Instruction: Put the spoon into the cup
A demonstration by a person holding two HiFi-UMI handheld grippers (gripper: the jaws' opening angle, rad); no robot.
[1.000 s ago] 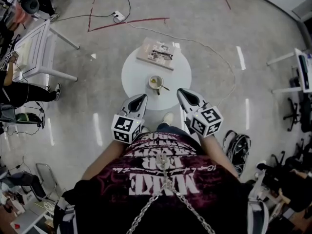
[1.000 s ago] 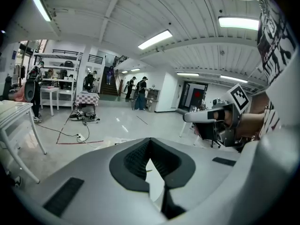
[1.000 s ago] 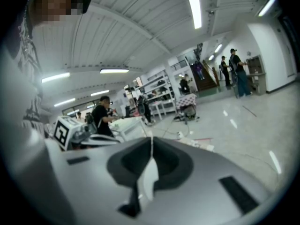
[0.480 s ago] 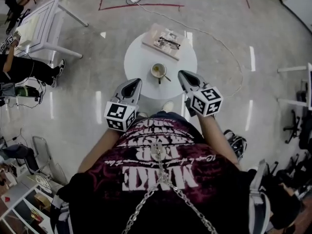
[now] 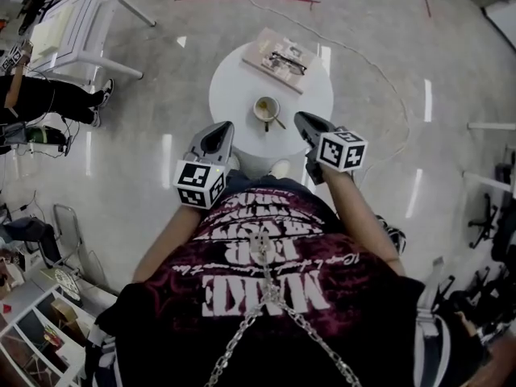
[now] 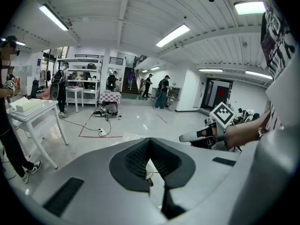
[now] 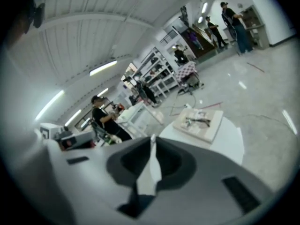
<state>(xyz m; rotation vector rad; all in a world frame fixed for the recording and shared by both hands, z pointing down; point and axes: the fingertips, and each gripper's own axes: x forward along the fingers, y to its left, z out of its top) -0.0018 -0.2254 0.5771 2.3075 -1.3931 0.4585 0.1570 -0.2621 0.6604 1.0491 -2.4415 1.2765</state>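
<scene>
The right tongs [image 5: 303, 120], shut, sank nearer the cup [image 5: 264, 108]

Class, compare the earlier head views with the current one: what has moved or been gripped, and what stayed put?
The right gripper has sunk toward the table, to the right of the cup. The left gripper hardly moved. Nothing was gripped or released; both are shut and empty. The spoon beside the cup and the board with glasses stayed put.
</scene>
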